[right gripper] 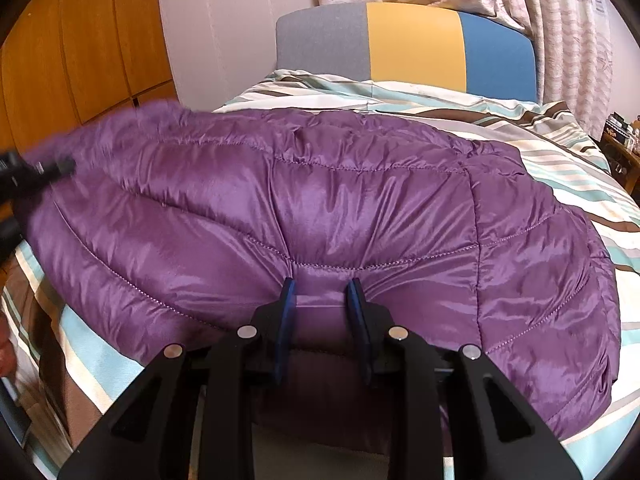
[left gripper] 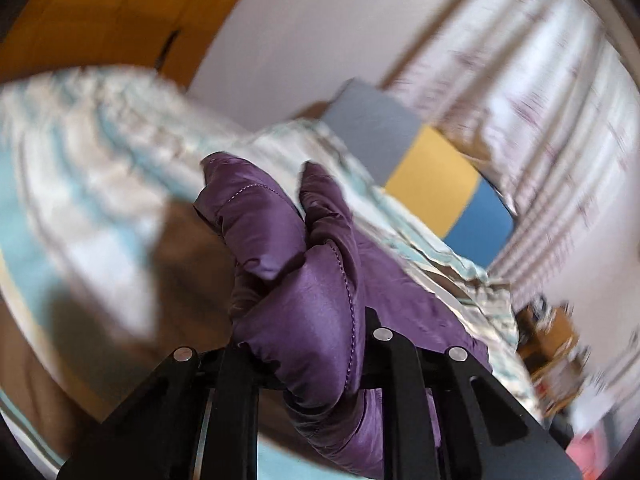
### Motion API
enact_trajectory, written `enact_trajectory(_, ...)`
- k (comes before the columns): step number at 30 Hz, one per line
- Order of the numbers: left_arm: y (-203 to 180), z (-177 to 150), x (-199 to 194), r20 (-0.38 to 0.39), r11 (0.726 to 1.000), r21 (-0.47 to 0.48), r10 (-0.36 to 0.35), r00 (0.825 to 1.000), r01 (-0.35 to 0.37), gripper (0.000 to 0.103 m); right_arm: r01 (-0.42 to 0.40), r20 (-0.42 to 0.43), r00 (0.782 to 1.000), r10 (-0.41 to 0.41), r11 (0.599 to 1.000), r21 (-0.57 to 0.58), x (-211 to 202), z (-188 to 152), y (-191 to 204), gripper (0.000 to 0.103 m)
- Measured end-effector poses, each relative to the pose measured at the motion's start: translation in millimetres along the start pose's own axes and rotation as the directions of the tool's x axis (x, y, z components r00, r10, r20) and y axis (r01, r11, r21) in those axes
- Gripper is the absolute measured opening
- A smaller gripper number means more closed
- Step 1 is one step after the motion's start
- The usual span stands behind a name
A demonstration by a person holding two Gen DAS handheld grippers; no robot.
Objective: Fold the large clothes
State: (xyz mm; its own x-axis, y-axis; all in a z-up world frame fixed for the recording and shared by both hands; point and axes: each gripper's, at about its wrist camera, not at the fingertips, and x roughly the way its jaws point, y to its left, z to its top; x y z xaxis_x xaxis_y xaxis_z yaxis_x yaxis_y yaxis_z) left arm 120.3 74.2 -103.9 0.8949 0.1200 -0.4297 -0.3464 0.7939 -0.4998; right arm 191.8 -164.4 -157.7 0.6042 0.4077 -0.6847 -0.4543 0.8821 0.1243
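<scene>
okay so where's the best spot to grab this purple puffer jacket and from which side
Take the purple jacket at its near hem edge, coming in level from the front as the right tool does. The quilted edge bunches thin enough to pinch; the puffy middle would likely slip.

the purple puffer jacket (right gripper: 320, 208) blocks most of the bed (right gripper: 580, 168) ahead of you. open striped bedding lies to its right and beyond, up to the colour-block headboard (right gripper: 412, 44). wooden wardrobe (right gripper: 80, 40) walls the left; curtains (right gripper: 568, 32) hang right.
</scene>
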Motion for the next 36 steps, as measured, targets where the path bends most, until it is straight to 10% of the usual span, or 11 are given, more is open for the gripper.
enact_trajectory(8,-100,-17,-19,0.091,0.886,0.463,-0.085,0.992,0.033,0.018,-0.065,0.004,0.998,0.065,0.994,0.086,-4,4,-13,0.031)
enact_trajectory(11,-119,-24,-17,0.079,0.841,0.539,-0.105,0.991,0.046,0.018,-0.120,0.048,0.992,0.114,0.979,0.163,-21,5,-29,0.056)
enact_trajectory(22,-171,-48,-5,0.027,0.754,0.650,-0.146,0.989,0.094,0.018,0.220,0.106,0.956,-0.273,0.908,0.357,-97,-5,-135,0.075)
enact_trajectory(36,-233,-103,19,-0.092,0.627,0.755,-0.188,0.978,0.192,0.018,0.343,0.056,0.887,-0.458,0.736,0.584,-155,-31,-230,0.077)
